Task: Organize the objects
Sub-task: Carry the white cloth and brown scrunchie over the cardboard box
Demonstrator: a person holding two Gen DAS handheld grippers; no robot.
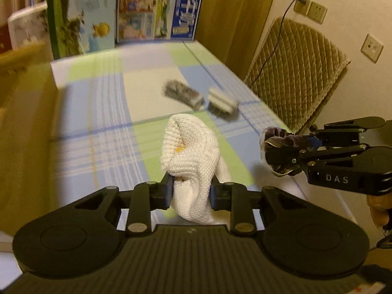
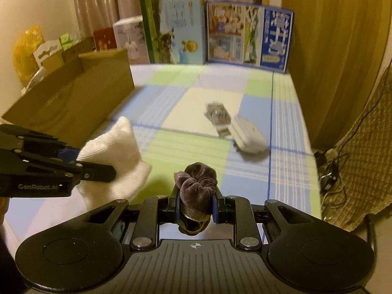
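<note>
Surface: plaid-covered bench (image 2: 171,152), open cardboard box (image 2: 73,105) at left edge.
Left tool (image 1: 191,193): clamped on white knit cloth (image 1: 193,152), held aloft, nearer box.
Right tool (image 2: 196,208): closed around brown velvet scrunchie (image 2: 198,183), farther from box, rightward.

Motion blur is smearing the grey block (image 1: 183,94) and white block (image 1: 221,102); their markings are staying unreadable.
</note>
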